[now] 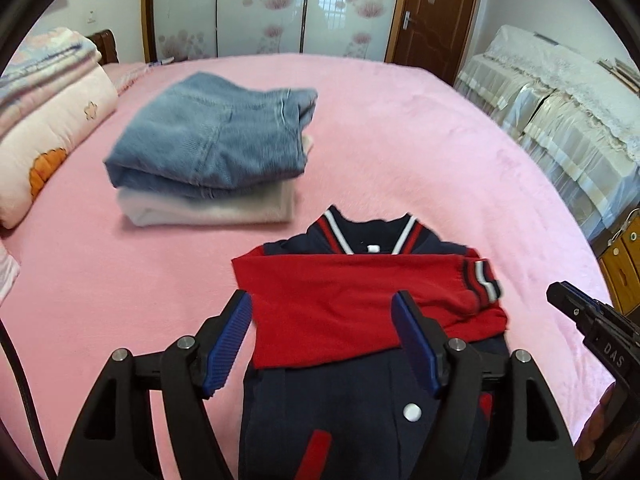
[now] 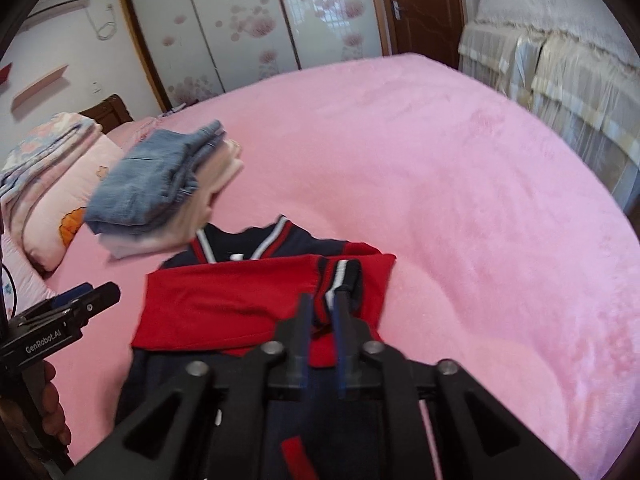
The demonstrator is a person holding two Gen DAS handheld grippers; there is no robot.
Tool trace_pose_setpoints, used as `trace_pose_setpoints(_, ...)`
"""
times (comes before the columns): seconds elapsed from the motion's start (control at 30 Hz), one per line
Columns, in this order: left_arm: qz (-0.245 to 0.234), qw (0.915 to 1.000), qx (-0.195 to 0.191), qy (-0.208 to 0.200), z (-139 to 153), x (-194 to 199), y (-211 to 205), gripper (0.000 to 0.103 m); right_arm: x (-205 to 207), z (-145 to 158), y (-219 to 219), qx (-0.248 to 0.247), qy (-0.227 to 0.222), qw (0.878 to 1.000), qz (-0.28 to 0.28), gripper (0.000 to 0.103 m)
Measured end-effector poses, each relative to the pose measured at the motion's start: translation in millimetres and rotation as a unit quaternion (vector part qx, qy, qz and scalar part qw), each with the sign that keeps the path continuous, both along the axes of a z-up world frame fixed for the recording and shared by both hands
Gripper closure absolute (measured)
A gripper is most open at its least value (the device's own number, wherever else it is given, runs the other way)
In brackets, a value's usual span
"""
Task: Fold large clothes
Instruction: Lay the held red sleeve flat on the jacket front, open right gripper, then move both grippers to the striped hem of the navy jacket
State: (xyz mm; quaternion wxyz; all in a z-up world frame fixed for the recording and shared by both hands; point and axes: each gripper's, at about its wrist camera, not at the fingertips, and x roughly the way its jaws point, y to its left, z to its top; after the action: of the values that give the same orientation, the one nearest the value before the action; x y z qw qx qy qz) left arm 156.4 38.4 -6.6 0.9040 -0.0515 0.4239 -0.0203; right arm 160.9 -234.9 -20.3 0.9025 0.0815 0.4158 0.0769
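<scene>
A navy and red jacket (image 1: 340, 408) lies on the pink bed (image 1: 420, 152), collar away from me, with a red sleeve (image 1: 340, 304) folded across its chest. My left gripper (image 1: 324, 316) is open above the jacket, its blue pads either side of the red sleeve, holding nothing. In the right wrist view the jacket (image 2: 224, 308) lies in front of my right gripper (image 2: 323, 305), whose fingers stand a narrow gap apart at the sleeve's striped cuff (image 2: 340, 276); I cannot tell whether they pinch it. The right gripper also shows at the right edge of the left wrist view (image 1: 576, 312).
A folded stack with blue jeans (image 1: 212, 140) on a pale garment (image 1: 208, 208) sits on the bed behind the jacket. Pillows and folded quilts (image 1: 44, 120) lie at the left. A lace-covered sofa (image 1: 560, 112) stands right of the bed. Wardrobe doors (image 1: 272, 8) are behind.
</scene>
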Motion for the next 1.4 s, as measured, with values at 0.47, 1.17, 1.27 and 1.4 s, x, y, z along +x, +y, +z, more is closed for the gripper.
trace_pose_setpoints(0.47, 0.021, 0.9993, -0.014, -0.029, 58.7, -110.7, 8.5, 0.025, -95.0, 77.4, 7.8, -0.018, -0.086, 0.996, 0.02, 0.067)
trace_pose_setpoints(1.17, 0.049, 0.9964, -0.046, 0.051, -37.3, -208.8, 54.1, 0.025, -194.2, 14.7, 3.8, -0.026, -0.02, 0.999, 0.04, 0.058)
trace_pose_setpoints(1.27, 0.054, 0.9941, -0.07, 0.063, -53.6, -206.2, 62.7, 0.025, -198.4, -5.9, -4.3, -0.02, 0.001, 0.999, 0.031, 0.058)
trace_pose_setpoints(1.4, 0.062, 0.9907, -0.093, 0.078, -82.7, -206.6, 74.1, 0.025, -200.6, -31.6, -16.3, -0.01, 0.031, 0.999, 0.015, 0.058)
